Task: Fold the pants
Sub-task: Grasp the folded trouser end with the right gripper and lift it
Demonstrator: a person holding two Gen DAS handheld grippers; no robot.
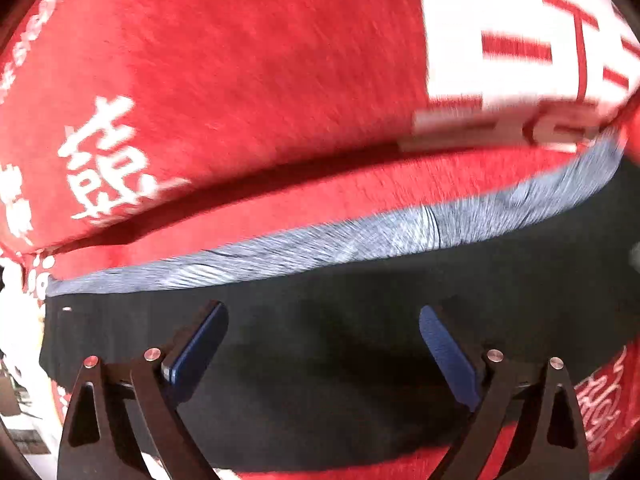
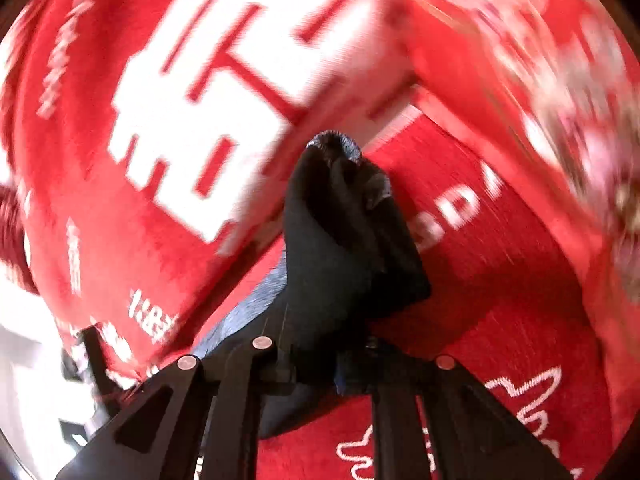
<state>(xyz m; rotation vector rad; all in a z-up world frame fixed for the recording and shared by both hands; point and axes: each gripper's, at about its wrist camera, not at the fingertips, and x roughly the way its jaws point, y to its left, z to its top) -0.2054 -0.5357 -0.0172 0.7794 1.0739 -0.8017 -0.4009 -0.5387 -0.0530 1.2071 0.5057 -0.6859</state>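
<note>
Left wrist view showed the left tongs [image 1: 324, 354] spread wide, their blue pads [image 1: 200, 350] well apart and nothing pinched between them, hanging above the black pants [image 1: 340, 332]. The pants lay flat across the lower half of that picture on a red cloth [image 1: 248, 80] printed with white characters and a large white block pattern (the print was smeared by blur). A grey-blue band [image 1: 320, 244] ran along the far edge of the black fabric, between it and the red cloth; whether it was a waistband or a lining could not be told. A fold in the red cloth cast a dark crease just beyond that band. In the right wrist view the right tongs [image 2: 340, 360] were drawn together and clamped on a bunch of the pants [image 2: 344, 240], which rose in a dark gathered peak straight ahead of the fingers, its tip showing a bit of grey. The pads themselves were hidden by the fabric. The red cloth [image 2: 500, 280] filled the background there too, heavily blurred toward the upper right.
</note>
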